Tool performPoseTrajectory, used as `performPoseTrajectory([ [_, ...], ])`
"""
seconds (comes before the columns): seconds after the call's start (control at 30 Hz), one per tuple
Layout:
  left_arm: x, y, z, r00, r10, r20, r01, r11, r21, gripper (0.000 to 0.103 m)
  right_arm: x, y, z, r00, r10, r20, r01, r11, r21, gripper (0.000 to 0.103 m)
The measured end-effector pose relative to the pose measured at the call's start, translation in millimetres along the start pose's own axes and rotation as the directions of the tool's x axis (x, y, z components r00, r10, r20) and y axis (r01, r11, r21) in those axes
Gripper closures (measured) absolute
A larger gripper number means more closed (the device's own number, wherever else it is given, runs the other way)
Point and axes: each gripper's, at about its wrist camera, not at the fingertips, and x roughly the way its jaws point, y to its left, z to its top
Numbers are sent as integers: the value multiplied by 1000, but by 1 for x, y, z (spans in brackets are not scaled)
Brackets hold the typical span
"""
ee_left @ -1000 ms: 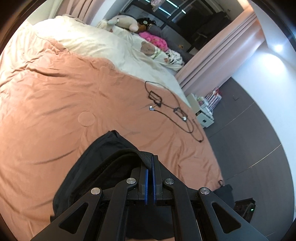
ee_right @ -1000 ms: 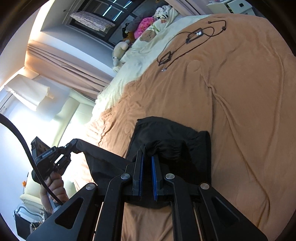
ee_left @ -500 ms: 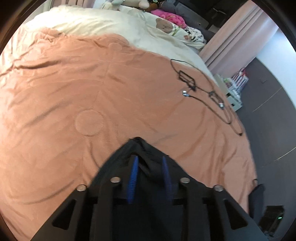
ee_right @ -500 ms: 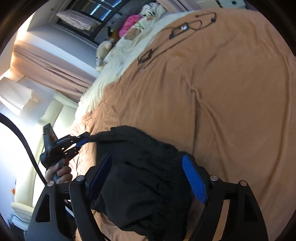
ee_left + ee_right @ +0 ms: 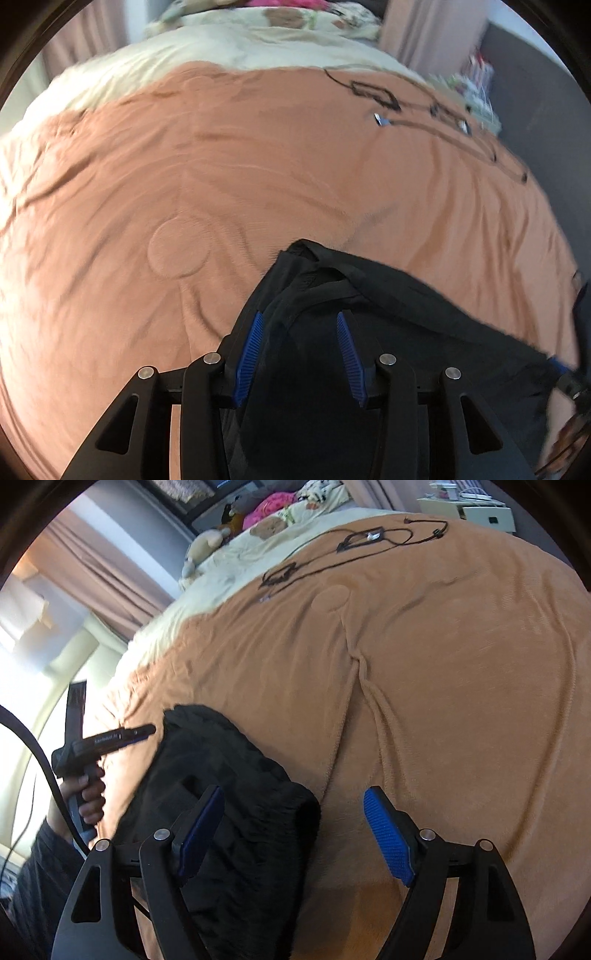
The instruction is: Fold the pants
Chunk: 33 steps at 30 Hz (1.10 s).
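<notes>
The black pants (image 5: 388, 295) lie bunched in a folded heap on the orange bed cover (image 5: 258, 166). My left gripper (image 5: 299, 315) points steeply down over the heap's far corner. Its jaws are opening, with loose cloth lying between the blue pads (image 5: 249, 350) but not pressed by them. In the right wrist view the pants (image 5: 236, 775) sit at lower left. My right gripper (image 5: 293, 790) stands wide open over their right edge, one pad above the cloth and the other above the bare cover (image 5: 443, 664). The left gripper (image 5: 147, 732) shows there, held by a hand (image 5: 86, 794).
A black cable with small clips (image 5: 369, 539) trails across the far side of the cover, and shows as a cable (image 5: 388, 99) from the left too. Beyond it are a cream duvet (image 5: 229, 565) and stuffed toys (image 5: 207, 542). A white nightstand (image 5: 480, 509) stands beside the bed.
Both grippers were shut on the pants and have let go. The left gripper dropped toward the bed and tipped downward. The pants settled into a heap on the cover.
</notes>
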Motion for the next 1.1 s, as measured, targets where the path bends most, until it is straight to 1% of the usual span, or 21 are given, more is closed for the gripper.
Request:
performPoseTrajectory([
  [0.03, 7, -4, 1, 1000, 21, -9, -21, 999, 32, 58, 2, 2, 1, 1000, -6, -8, 6, 1000, -7, 25],
  [0.17, 27, -14, 6, 999, 50, -16, -48, 994, 102, 58, 4, 5, 4, 1000, -22, -18, 21, 999, -36, 26],
  [0.2, 30, -17, 7, 998, 63, -13, -61, 991, 119, 58, 5, 6, 7, 999, -32, -20, 31, 998, -45, 29],
  [0.27, 40, -23, 10, 995, 97, -19, -93, 985, 148, 58, 9, 8, 10, 999, -41, -32, 39, 997, -64, 47],
  [0.3, 45, -24, 12, 994, 106, -27, -101, 983, 152, 68, 12, 11, 11, 998, -37, -43, 34, 997, -71, 52],
  [0.33, 50, -25, 14, 991, 129, -30, -123, 980, 158, 85, 14, 11, 12, 998, -35, -48, 31, 996, -79, 65],
  [0.37, 51, -27, 16, 989, 144, -26, -138, 977, 161, 90, 16, 11, 13, 998, -35, -53, 30, 996, -89, 73],
  [0.43, 54, -27, 24, 988, 156, -19, -152, 977, 150, 96, 17, 15, 14, 997, -55, -51, 49, 993, -112, 75],
  [0.53, 58, -26, 34, 981, 195, -10, -192, 973, 131, 97, 22, 21, 19, 997, -72, -41, 66, 990, -122, 76],
  [0.63, 61, -23, 42, 972, 234, 5, -234, 968, 91, 97, 30, 24, 22, 995, -83, -47, 77, 991, -111, 76],
  [0.67, 63, -24, 43, 970, 241, 3, -240, 966, 94, 97, 34, 23, 22, 995, -88, -54, 82, 991, -105, 76],
  [0.7, 64, -24, 43, 970, 244, -4, -242, 965, 99, 97, 34, 23, 22, 994, -89, -59, 83, 992, -97, 76],
  [0.77, 63, -26, 43, 970, 244, -13, -241, 964, 115, 95, 29, 21, 20, 996, -75, -56, 70, 994, -80, 71],
  [0.8, 60, -26, 42, 970, 243, -16, -240, 964, 118, 90, 26, 22, 20, 996, -65, -54, 61, 995, -74, 68],
  [0.83, 57, -25, 41, 971, 240, -19, -236, 965, 116, 79, 18, 21, 18, 998, -51, -43, 48, 997, -64, 58],
  [0.87, 50, -23, 40, 974, 228, -14, -225, 968, 114, 72, 14, 20, 20, 998, -46, -31, 44, 997, -61, 43],
  [0.9, 42, -20, 38, 974, 226, -2, -225, 968, 113, 56, 5, 20, 18, 999, -43, -11, 42, 997, -58, 37],
  [0.93, 34, -18, 37, 974, 226, 12, -226, 968, 110, 46, -3, 19, 16, 999, -39, 11, 40, 998, -54, 32],
  [1.0, 18, -12, 34, 976, 218, 26, -220, 971, 94, 43, -15, 20, 13, 999, -27, 32, 28, 999, -45, 32],
  [1.1, -10, 0, 23, 979, 202, 27, -203, 977, 67, 42, -32, 21, 0, 999, -10, 37, 10, 1000, -17, 32],
])
